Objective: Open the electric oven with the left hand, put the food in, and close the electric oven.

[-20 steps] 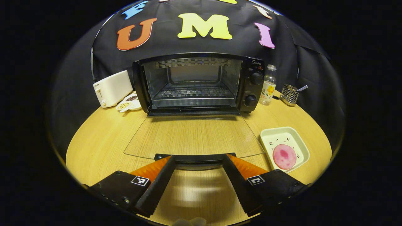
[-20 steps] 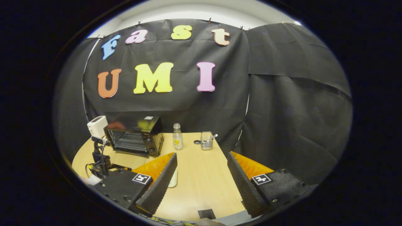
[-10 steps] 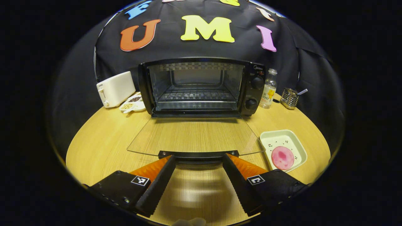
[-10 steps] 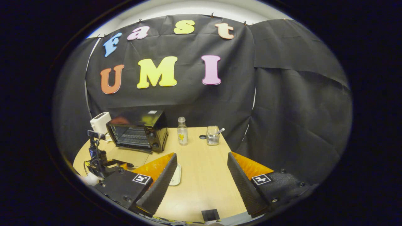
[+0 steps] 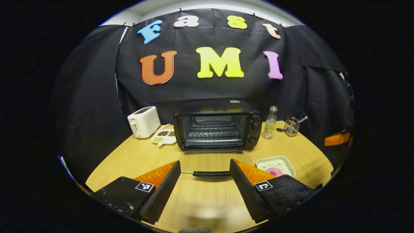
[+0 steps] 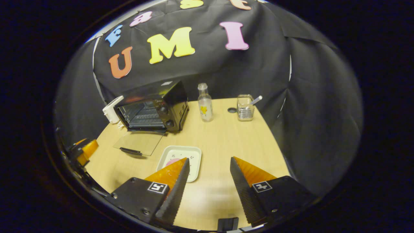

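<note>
Holding left: I keep the left gripper (image 5: pixel 205 181) low before the oven door handle (image 5: pixel 211 173), fingers spread, touching nothing.
Right: right gripper (image 6: pixel 209 181) spread, empty, above table (image 6: pixel 223 142).
Oven: electric oven (image 5: pixel 217 130) open.
Food: pink food (image 5: pixel 274 172) in white tray (image 5: pixel 275 161).

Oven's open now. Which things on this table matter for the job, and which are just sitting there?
For the job: electric oven, its glass door folded down, pink food in the white dish.

Lying about: toaster, snack dish, bottle, wire holder.
</note>
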